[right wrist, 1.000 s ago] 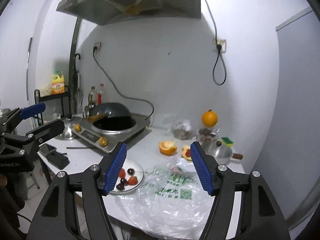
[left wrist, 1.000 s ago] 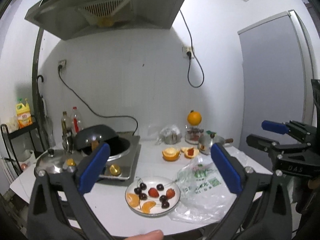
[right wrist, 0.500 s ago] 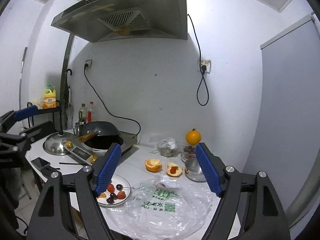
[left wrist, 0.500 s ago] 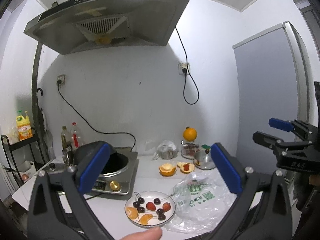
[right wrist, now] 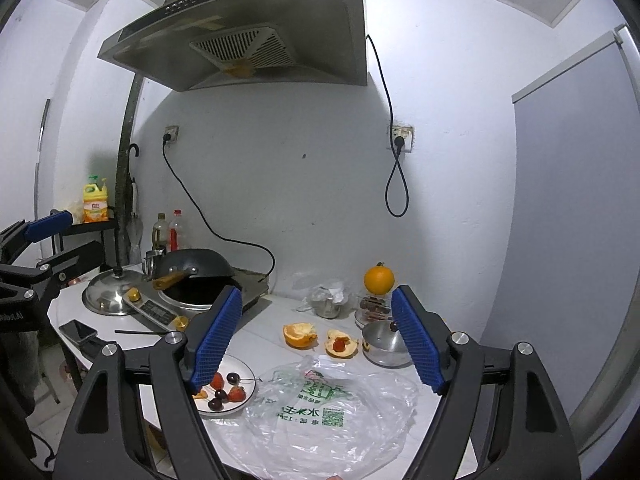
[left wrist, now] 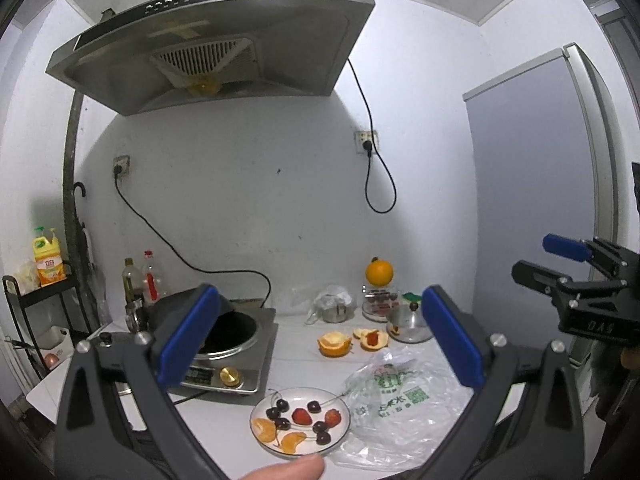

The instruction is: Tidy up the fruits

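Note:
A white plate (left wrist: 262, 410) (right wrist: 250, 380) at the counter's front edge holds dark cherries (left wrist: 282, 423), strawberries (left wrist: 301, 416) and orange segments (left wrist: 266, 429). Behind it lie a hollow orange peel (left wrist: 334, 343) (right wrist: 299, 334) and a second peel holding a strawberry (left wrist: 374, 338) (right wrist: 341, 344). A whole orange (left wrist: 379, 273) (right wrist: 379, 278) sits on a glass jar at the back. My left gripper (left wrist: 320, 344) is open and empty, held back from and above the plate. My right gripper (right wrist: 316, 338) is open and empty, above the plastic bag.
A clear plastic bag (left wrist: 404, 404) (right wrist: 320, 416) lies right of the plate. An induction cooker with a black wok (right wrist: 200, 276) stands left, with a steel lid (right wrist: 107, 294) and a phone (right wrist: 78, 331). A small steel pot (right wrist: 384, 346) and a refrigerator (left wrist: 540, 200) are at right.
Both grippers have pulled back and tilted up from the counter; the plate and fruit look smaller and lower, and more of the range hood shows. Nothing on the counter moved.

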Motion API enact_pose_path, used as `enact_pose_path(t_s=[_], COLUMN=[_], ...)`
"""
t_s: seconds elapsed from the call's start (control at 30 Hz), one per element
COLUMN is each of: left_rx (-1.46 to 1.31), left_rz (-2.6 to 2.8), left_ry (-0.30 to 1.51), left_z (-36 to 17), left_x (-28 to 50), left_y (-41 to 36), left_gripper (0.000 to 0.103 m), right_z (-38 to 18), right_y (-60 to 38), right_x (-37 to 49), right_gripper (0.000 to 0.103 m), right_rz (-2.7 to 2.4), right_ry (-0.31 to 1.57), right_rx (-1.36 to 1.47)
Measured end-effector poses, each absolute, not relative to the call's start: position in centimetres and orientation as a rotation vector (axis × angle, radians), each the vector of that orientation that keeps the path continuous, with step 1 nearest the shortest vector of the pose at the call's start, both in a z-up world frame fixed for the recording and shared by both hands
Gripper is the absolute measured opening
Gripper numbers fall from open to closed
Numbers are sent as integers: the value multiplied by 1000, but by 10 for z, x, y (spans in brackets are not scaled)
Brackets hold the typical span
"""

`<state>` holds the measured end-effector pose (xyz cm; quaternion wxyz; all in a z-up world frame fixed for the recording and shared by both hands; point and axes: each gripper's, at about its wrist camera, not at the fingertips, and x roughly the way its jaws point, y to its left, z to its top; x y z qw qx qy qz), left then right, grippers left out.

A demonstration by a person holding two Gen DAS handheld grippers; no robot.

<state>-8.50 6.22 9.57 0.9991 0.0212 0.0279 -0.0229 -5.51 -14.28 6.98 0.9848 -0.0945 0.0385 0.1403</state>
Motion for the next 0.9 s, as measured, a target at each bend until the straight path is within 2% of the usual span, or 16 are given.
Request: enact_pose_path(t_s=[0.9], left_rx=[62], left_rz=[-71], left_ry=[78], left_z=[91], left_x=[-78], left_y=[46], left_gripper=[102], right_z=[70], right_y=[-145], right_x=[-56], right_gripper=[80], right_rz=[267], right_ry=[95], right_rx=[-164])
